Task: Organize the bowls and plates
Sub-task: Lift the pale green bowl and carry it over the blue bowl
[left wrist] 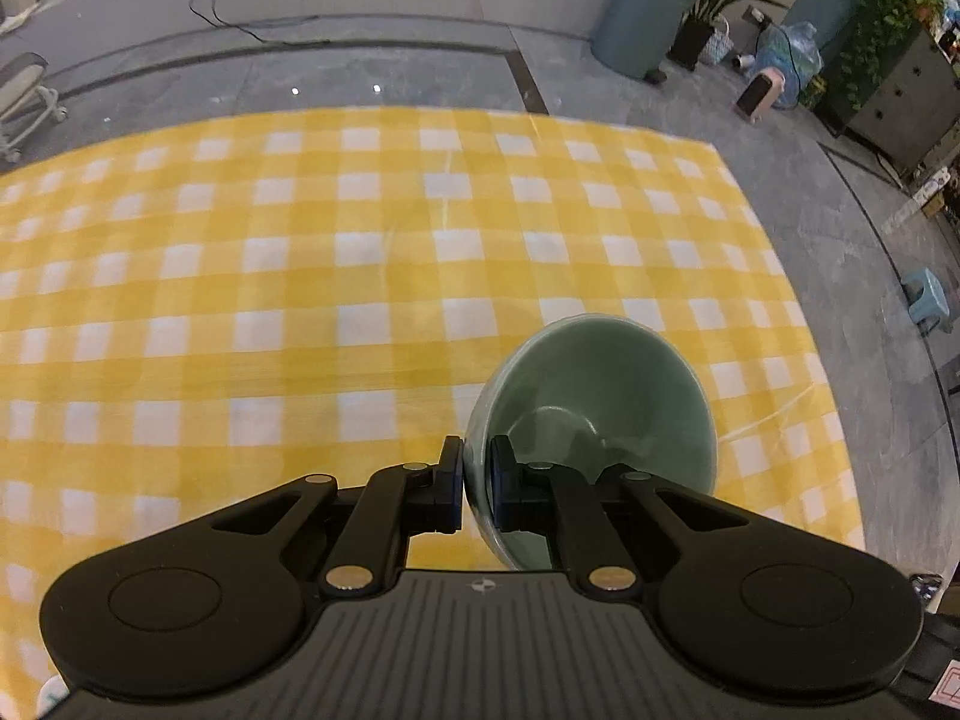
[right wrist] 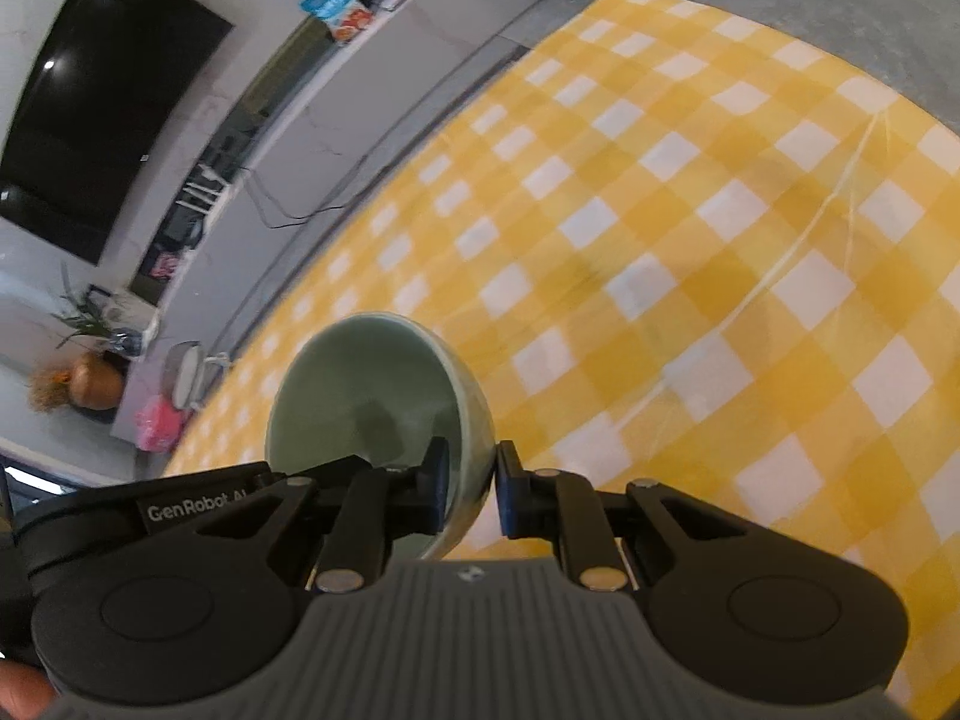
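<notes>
My left gripper (left wrist: 477,489) is shut on the rim of a pale green bowl (left wrist: 606,390), one pad outside the wall and one inside. The bowl is held tilted above the yellow and white checked cloth (left wrist: 360,276). My right gripper (right wrist: 471,483) is shut on the rim of a second pale green bowl (right wrist: 366,378) in the same way, also tilted above the cloth (right wrist: 690,276). Both bowls look empty. No plates are in view.
The cloth lies on a grey floor (left wrist: 690,108). Beyond its far edge are a grey-blue bin (left wrist: 645,18), potted plants (left wrist: 708,6) and a small blue stool (left wrist: 930,300). The right wrist view shows a low grey ledge (right wrist: 336,102) and a dark screen (right wrist: 90,114).
</notes>
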{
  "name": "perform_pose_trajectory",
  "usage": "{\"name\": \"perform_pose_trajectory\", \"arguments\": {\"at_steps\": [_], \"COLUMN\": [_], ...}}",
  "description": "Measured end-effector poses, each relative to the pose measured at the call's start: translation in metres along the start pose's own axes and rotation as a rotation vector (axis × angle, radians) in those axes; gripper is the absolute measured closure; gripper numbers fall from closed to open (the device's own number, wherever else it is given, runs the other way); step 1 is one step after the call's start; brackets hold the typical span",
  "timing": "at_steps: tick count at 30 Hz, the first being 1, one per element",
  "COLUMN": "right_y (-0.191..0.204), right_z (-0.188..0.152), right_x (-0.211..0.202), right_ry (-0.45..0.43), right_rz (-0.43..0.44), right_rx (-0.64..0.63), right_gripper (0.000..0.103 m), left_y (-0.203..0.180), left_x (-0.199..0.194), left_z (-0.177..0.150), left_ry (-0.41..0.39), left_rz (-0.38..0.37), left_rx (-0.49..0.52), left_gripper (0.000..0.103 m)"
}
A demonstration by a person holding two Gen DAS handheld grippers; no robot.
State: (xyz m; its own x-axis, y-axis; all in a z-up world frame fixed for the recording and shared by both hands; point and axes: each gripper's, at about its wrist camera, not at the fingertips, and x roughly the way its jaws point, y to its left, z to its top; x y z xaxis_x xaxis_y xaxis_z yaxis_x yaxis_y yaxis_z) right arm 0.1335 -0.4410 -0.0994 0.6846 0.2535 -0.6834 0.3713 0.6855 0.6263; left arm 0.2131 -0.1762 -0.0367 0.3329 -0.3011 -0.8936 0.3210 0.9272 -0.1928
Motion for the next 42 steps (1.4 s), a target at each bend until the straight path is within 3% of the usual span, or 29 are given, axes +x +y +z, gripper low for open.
{"name": "perform_pose_trajectory", "arguments": {"at_steps": [8,17,25,34,42], "right_y": [0.024,0.039,0.052,0.04,0.032], "right_z": [-0.022,-0.06,-0.092,-0.127,-0.13], "right_x": [-0.043,-0.073,-0.087,-0.099,-0.088], "right_ry": [0.002,0.094,0.118,0.098,0.105], "right_rz": [0.102,0.191,0.175,0.104,0.068], "right_rx": [-0.067,-0.116,-0.219,-0.228,-0.189], "right_gripper": [0.089,0.089,0.089,0.09,0.09], "left_y": [0.003,0.03,0.056,0.064,0.07], "left_x": [-0.06,-0.098,-0.101,-0.091,-0.073], "left_z": [-0.021,-0.059,-0.095,-0.122,-0.128], "left_ry": [-0.062,-0.039,0.012,0.09,0.14], "left_rz": [0.018,0.005,-0.058,-0.099,-0.107], "left_rx": [-0.01,-0.098,-0.227,-0.265,-0.288], "left_gripper": [0.094,0.094,0.094,0.094,0.094]}}
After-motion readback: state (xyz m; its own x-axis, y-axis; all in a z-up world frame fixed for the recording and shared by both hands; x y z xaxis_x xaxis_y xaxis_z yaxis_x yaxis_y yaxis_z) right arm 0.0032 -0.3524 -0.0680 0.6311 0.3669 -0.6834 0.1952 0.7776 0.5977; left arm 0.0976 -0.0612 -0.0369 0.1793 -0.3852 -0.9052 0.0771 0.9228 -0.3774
